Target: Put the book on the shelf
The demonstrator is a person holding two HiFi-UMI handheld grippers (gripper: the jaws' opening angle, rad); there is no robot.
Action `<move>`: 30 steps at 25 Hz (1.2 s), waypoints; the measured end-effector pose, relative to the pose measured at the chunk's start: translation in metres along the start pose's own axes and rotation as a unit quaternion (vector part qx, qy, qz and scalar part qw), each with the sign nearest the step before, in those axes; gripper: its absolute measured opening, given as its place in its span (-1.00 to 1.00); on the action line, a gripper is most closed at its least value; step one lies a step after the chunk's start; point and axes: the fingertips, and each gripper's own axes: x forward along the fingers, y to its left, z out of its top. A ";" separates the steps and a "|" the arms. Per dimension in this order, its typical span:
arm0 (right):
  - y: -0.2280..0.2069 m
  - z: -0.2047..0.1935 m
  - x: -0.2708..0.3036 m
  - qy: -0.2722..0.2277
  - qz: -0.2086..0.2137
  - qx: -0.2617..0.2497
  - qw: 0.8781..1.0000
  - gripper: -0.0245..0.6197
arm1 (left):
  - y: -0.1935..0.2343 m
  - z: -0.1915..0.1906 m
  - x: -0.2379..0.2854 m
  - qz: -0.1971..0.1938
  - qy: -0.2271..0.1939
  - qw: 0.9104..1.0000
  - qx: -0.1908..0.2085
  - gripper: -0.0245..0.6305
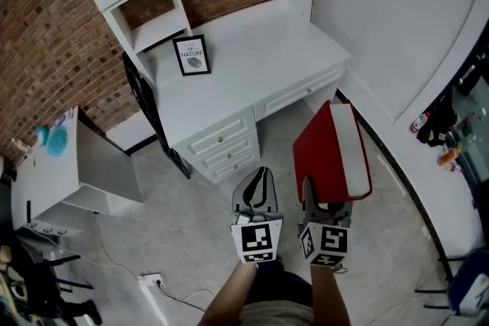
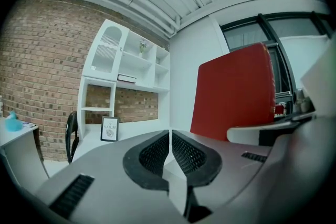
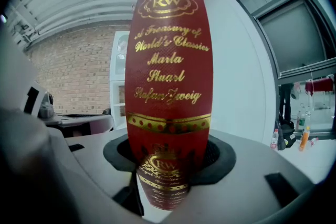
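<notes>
The right gripper [image 1: 324, 204] pinches the red book [image 1: 325, 153] upright, in front of the white desk [image 1: 260, 57]. The left gripper [image 1: 258, 193], also before the desk, has its jaws pressed together, empty.

Red book clamped upright, white shelf ahead.
The book [image 1: 332, 153] is a thick red hardcover with gold lettering down its spine and pale page edges. It stands upright between the jaws of the right gripper [image 1: 325, 204], pinched at its lower end, spine turned back toward that gripper. The shelf [image 1: 155, 30], a white unit of open compartments against a brick wall, stands ahead and to the gripper's left, well apart from the book.
</notes>
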 end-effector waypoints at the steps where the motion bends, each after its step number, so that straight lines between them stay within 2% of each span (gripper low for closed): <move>1: -0.001 0.001 0.008 0.000 -0.001 0.000 1.000 -0.17 | 0.004 0.000 0.008 0.000 0.000 1.000 0.000 -0.84; 12: -0.001 0.013 0.086 0.003 -0.010 -0.001 1.000 -0.17 | 0.037 0.002 0.086 -0.011 0.005 1.000 -0.012 -0.84; 18: 0.003 0.021 0.127 0.000 -0.018 0.003 1.000 -0.17 | 0.055 0.008 0.124 -0.022 0.002 1.000 -0.005 -0.84; 30: 0.002 0.028 0.179 0.012 -0.024 -0.001 1.000 -0.17 | 0.080 0.004 0.171 -0.018 0.010 1.000 -0.013 -0.84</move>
